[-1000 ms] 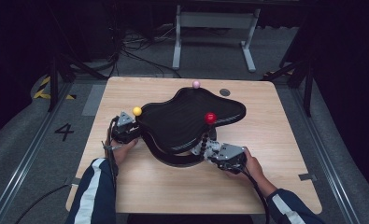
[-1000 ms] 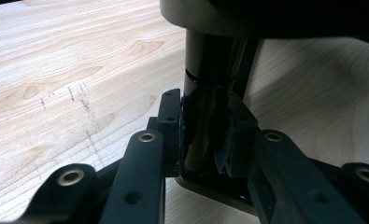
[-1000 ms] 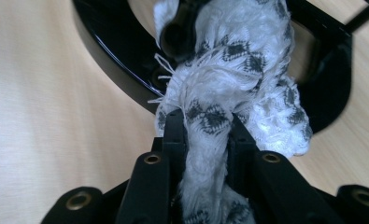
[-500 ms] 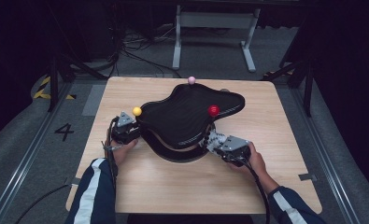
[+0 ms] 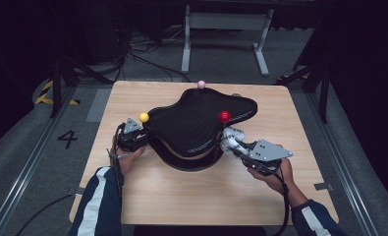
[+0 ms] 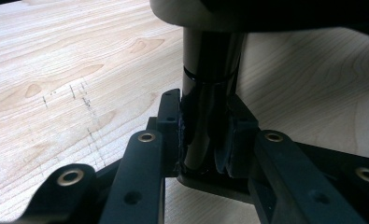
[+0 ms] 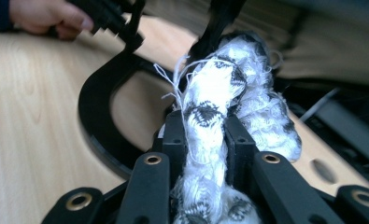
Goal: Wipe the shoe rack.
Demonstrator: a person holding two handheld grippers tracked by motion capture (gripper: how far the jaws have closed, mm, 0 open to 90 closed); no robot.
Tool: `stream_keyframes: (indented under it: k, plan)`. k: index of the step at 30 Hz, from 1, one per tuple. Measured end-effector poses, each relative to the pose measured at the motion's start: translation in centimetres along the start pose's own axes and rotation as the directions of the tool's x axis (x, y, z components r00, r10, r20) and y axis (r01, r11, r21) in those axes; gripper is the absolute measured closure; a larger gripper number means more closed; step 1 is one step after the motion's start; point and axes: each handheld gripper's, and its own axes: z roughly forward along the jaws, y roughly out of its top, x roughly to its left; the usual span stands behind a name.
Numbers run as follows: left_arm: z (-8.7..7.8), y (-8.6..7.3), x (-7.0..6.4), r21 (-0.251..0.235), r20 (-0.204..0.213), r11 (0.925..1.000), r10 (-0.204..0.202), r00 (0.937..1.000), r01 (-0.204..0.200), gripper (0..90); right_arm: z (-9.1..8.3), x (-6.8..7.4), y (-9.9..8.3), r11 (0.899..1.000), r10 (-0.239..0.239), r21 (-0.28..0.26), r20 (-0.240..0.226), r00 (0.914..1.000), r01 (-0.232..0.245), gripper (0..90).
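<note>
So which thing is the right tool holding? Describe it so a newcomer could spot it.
Start at the wooden table and find the big black curvy-topped stand in its middle. At the stand's right edge, below the red ball, the right tool grips a wadded cloth. It is the one soft thing, white with black markings and frayed threads.

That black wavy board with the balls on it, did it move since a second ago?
Yes. The black board swung a little, its right end going toward the far side of the table. The right gripper, shut on the white cloth, slid along under its near right edge. The left gripper stayed put, clamped on the board's black post. The yellow ball, red ball and pink ball rode along.
</note>
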Motion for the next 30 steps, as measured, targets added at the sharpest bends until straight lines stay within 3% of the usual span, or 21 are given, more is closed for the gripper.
stream_keyframes:
  k: [3,6,11,12,13,16,19,21,25,30]
  plan:
    - [0.0,0.0,0.0,0.003,0.0,1.0,0.0,1.0,0.0,73.1,-0.8,0.0,0.7,0.999,-0.012,-0.035,0.033,0.9994,0.013,75.2]
    - [0.0,0.0,0.0,0.004,-0.001,1.0,0.001,1.0,-0.001,73.0,-0.6,0.3,0.8,0.999,-0.022,-0.029,0.012,0.9997,0.022,75.1]
    - [0.0,0.0,0.0,0.006,-0.002,1.0,0.003,1.0,-0.003,73.0,1.9,2.3,-0.6,0.995,-0.071,0.065,-0.065,0.9954,0.075,75.0]
    - [0.0,0.0,0.0,0.006,-0.002,1.0,0.003,1.0,-0.003,73.0,1.9,2.3,-0.6,0.995,-0.071,0.065,-0.065,0.9954,0.075,75.0]
    - [0.0,0.0,0.0,0.007,-0.002,1.0,0.003,1.0,-0.003,73.0,3.1,2.9,-1.4,0.99,-0.078,0.108,-0.093,0.9926,0.088,74.9]
    - [0.0,0.0,0.0,0.006,-0.002,1.0,0.003,1.0,-0.003,73.1,4.3,3.4,-2.4,0.985,-0.069,0.152,-0.116,0.9909,0.086,74.7]
    - [0.0,0.0,0.0,0.005,-0.001,1.0,0.002,1.0,-0.002,73.1,5.0,3.6,-3.0,0.979,-0.075,0.182,-0.12,0.9899,0.096,74.8]
    - [0.0,0.0,0.0,0.006,-0.001,1.0,0.001,1.0,-0.001,73.1,5.9,3.7,-3.8,0.976,-0.041,0.208,-0.131,0.9906,0.068,74.9]
    - [0.0,0.0,-0.1,0.005,-0.001,1.0,-0.002,1.0,0.002,73.1,6.6,4.1,-4.3,0.967,-0.056,0.24,-0.128,0.9902,0.086,75.0]
    - [-0.2,-0.1,-0.1,0.013,-0.002,0.9998,0.012,0.9999,-0.012,72.8,6.7,3.9,-4.3,0.968,-0.029,0.245,-0.123,0.9919,0.059,74.9]
